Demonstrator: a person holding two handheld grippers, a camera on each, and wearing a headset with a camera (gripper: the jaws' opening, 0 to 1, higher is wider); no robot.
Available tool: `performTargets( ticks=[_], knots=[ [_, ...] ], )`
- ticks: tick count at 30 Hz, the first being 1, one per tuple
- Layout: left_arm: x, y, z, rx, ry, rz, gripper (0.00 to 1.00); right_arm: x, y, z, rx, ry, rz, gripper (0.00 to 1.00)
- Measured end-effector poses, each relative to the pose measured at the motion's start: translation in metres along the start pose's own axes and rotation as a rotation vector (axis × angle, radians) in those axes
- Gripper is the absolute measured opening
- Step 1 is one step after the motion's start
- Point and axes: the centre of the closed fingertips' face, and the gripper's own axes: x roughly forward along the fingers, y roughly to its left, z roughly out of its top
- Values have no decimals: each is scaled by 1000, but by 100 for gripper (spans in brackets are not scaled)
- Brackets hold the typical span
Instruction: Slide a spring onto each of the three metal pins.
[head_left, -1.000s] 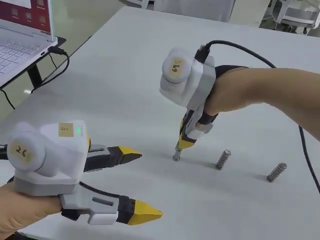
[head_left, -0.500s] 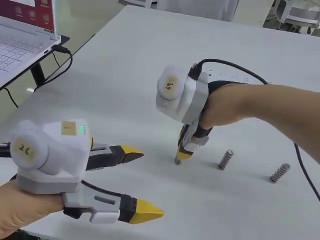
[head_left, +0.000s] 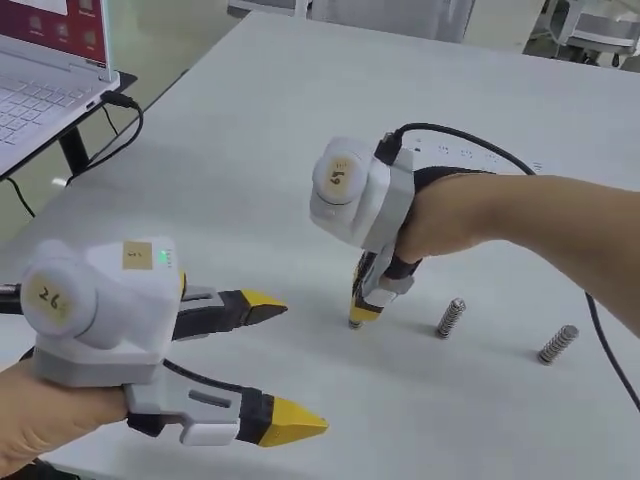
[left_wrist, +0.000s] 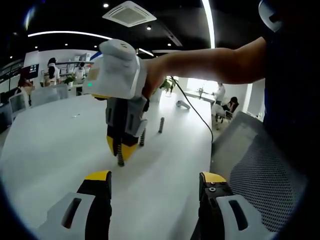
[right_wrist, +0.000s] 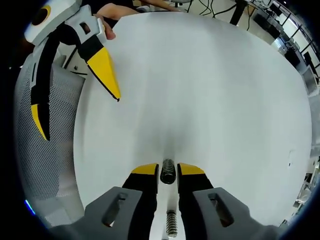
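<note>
My right gripper (head_left: 357, 317) points straight down at the white table (head_left: 250, 150), shut on a small metal spring (right_wrist: 168, 171) whose lower end meets the tabletop. From the left gripper view the same spring (left_wrist: 120, 159) hangs below the right gripper's yellow fingertips (left_wrist: 114, 145). Two more springs (head_left: 450, 317) (head_left: 557, 344) stand slightly tilted to its right; whatever is inside them is hidden. My left gripper (head_left: 285, 362) hovers open at the near left with nothing between its jaws, aimed at the right gripper (left_wrist: 120, 150).
A laptop (head_left: 40, 70) sits at the far left edge on a stand, with a black cable (head_left: 125, 125) beside it. The right gripper's cable (head_left: 470, 145) trails across the table behind the arm. Office chairs (head_left: 590, 30) stand beyond the far edge.
The right hand has tilted a little and settled lower, its tip with the spring staying at the same spot on the table. The left gripper has held still.
</note>
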Motion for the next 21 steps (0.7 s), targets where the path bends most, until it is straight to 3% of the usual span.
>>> performTargets(
  ticks=[21],
  knots=[
    [2, -2, 0, 6, 8, -8, 67, -4, -7, -12, 27, -49, -21, 34]
  ],
)
